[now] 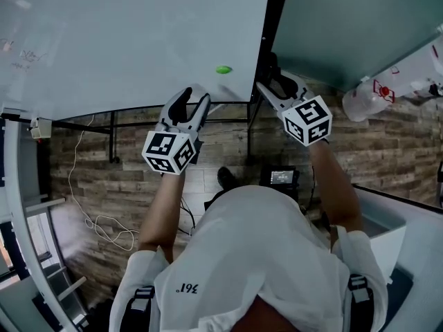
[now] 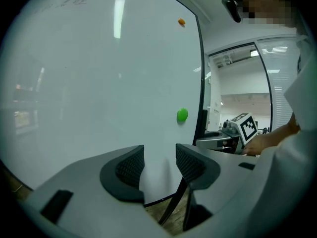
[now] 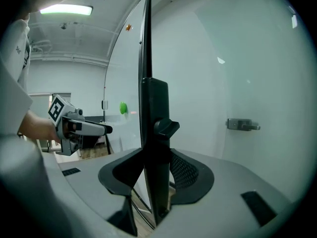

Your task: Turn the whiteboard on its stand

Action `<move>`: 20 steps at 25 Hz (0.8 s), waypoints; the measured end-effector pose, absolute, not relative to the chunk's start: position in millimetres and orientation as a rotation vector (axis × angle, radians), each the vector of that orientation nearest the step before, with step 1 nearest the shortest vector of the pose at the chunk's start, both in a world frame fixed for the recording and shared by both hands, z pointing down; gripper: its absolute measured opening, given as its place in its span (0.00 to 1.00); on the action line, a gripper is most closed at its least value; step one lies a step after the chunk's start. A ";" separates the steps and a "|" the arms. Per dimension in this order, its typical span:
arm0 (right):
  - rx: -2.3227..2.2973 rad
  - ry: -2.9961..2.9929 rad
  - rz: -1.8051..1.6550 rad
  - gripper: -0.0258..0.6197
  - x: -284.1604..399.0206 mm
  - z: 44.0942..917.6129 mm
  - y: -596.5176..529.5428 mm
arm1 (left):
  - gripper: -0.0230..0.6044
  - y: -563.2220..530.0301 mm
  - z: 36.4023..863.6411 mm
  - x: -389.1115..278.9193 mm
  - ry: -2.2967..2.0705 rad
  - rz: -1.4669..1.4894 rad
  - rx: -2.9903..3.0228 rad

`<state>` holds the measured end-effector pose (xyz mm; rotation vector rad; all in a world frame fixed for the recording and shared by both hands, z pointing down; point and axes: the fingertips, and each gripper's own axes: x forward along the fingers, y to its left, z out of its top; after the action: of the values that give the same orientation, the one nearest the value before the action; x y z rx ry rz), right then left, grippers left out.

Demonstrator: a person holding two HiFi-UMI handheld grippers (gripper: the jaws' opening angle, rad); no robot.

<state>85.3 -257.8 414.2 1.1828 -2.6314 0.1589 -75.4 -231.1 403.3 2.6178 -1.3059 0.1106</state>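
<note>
The whiteboard [image 1: 124, 40] fills the upper left of the head view, with a green magnet [image 1: 223, 69] near its lower right corner. Its black stand upright [image 1: 267, 40] runs along the board's right edge. My left gripper [image 1: 194, 99] is open just below the board's bottom edge. In the left gripper view the jaws [image 2: 159, 165] face the board [image 2: 99, 83] and the magnet [image 2: 182, 114], with nothing pinched. My right gripper [image 1: 273, 81] straddles the upright. In the right gripper view the upright [image 3: 154, 108], with its knob [image 3: 166, 127], fills the gap between the pads, which look pressed on both sides.
A glass wall [image 1: 346, 26] with a door handle [image 3: 242, 125] stands right behind the upright. The stand's low crossbars [image 1: 138, 124] run under the board. On the wood floor lie a white cable [image 1: 104, 227] and a small screen device [image 1: 280, 177]. A clear jug [image 1: 367, 102] sits right.
</note>
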 end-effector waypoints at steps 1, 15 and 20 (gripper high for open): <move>1.163 -2.648 0.168 0.31 83.7 415.3 -259.0 | 0.34 -231.0 402.7 -74.6 -1.314 0.114 2.618; 0.986 -2.672 0.123 0.32 64.9 417.9 -244.3 | 0.34 -222.1 415.5 -47.4 -1.416 0.193 2.529; 0.969 -2.686 0.115 0.32 37.0 421.6 -216.7 | 0.34 -210.0 413.6 -62.2 -1.406 0.181 2.549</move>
<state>37.0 -216.7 421.6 0.9691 -2.6859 0.1152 -62.2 -210.0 413.6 2.5493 -1.4064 0.1809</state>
